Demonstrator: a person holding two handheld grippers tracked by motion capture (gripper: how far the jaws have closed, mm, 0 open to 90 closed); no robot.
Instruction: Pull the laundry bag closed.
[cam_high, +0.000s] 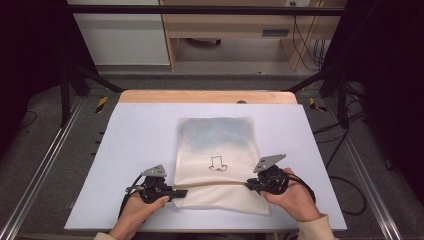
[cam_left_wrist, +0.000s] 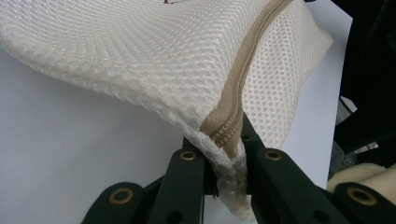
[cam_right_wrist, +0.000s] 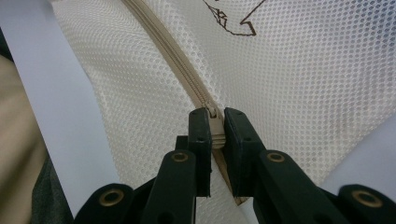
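A cream mesh bag (cam_high: 215, 145) with a small dark hat drawing lies in the middle of the white table (cam_high: 130, 135). A beige zipper (cam_left_wrist: 243, 84) runs across its near part. My left gripper (cam_high: 181, 192) is shut on the bag's left edge, pinching the mesh at the zipper's end (cam_left_wrist: 224, 140), and that corner is lifted slightly. My right gripper (cam_high: 248, 185) is at the bag's right side. There the right gripper (cam_right_wrist: 215, 122) is shut on the zipper pull (cam_right_wrist: 215, 130), with the zipper (cam_right_wrist: 177, 60) running away from it across the mesh (cam_right_wrist: 303, 70).
A wooden strip (cam_high: 205, 96) borders the table's far edge. Metal rails (cam_high: 45, 165) run along both sides, with black frame legs and cables (cam_high: 345, 150) on the floor to the right. Cabinets (cam_high: 125, 35) stand beyond the table.
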